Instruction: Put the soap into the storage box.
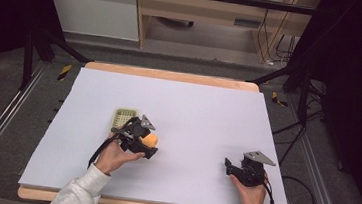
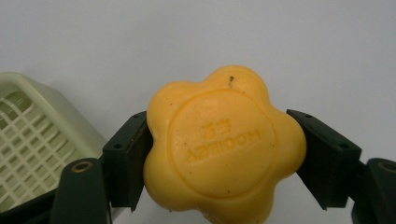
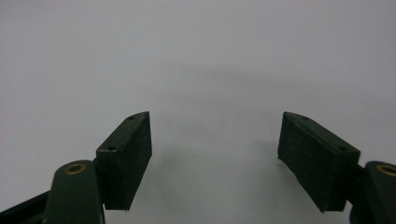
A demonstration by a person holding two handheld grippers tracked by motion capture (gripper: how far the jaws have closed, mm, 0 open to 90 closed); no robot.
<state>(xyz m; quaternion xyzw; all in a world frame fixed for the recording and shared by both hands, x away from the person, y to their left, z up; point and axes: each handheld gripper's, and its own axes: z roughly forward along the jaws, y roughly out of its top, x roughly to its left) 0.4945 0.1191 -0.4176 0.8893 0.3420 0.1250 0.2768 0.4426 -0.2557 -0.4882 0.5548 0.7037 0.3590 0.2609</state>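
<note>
Soap [image 2: 224,149], orange-yellow and flower-shaped with an embossed round centre, is clamped between the two black jaws of the left gripper [image 1: 149,140]; in the left gripper view each jaw pad presses against one side of the bar, at 9 and 3 o'clock of it. From the high view the same soap [image 1: 151,140] shows as an orange spot at the tip of that gripper, left of the table's centre and just above the white sheet [image 1: 203,114] that covers the wooden table [image 1: 171,75]. Whether the bar touches the sheet cannot be told.

Soap dish [image 1: 124,118], pale green with a slotted grid floor, sits on the sheet at 10 o'clock of the held soap, just beside the left gripper. In the left gripper view the dish [image 2: 32,135] appears at 9 o'clock of the soap, partly behind the left-hand jaw, and its grid holds nothing that can be seen.

Right gripper [image 1: 229,165] rests low over the sheet near the table's front edge, at 4 o'clock of the table's centre and well apart from the soap. In the right gripper view its jaws [image 3: 215,154] stand wide apart with bare white sheet between them, gripping nothing. Both hands enter from 6 o'clock, in grey sleeves.
</note>
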